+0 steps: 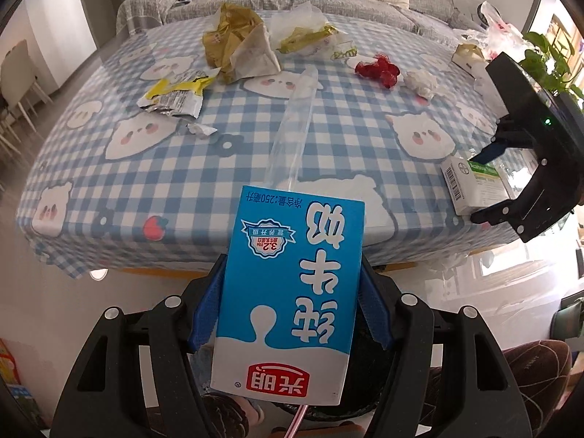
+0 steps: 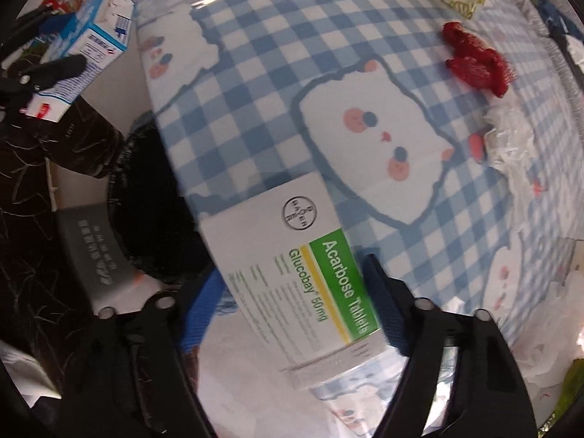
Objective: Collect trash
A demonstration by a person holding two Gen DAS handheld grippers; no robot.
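Milk carton (image 1: pixel 288 292) is already pinched in the left gripper (image 1: pixel 292 306), blue pads pressed on its two narrow sides, held out past the edge of the counter (image 1: pixel 182 189) with a dark bin (image 2: pixel 153 197) down below it, as far as I can tell. Looks like an empty drink box, so I'd guess light and a bit squashy: squeeze too hard and the walls buckle, too soft and the glossy print slides. Gripping across the narrow sides like this seems right.

Medicine box (image 2: pixel 292 281) is the other one in play. It lies flat at the near edge of the counter, and the right gripper (image 2: pixel 292 303) comes straight down over it, jaws spread either side of its short width. I can't see the pads actually pressing on it yet, the shot is blurry. Thin cardboard, probably near empty, so very light and easy to crush or skid on the shiny plastic cover over the checked cloth. Best bet is the long side edges near the middle, so it doesn't pivot.

Rest of the junk farther back is soft stuff: yellow wrappers (image 1: pixel 233 43), a silver snack packet (image 1: pixel 175 96), red netting (image 1: pixel 377 69) and a wad of white tissue (image 1: pixel 421 82). All floppy, just grab a bunch from above.
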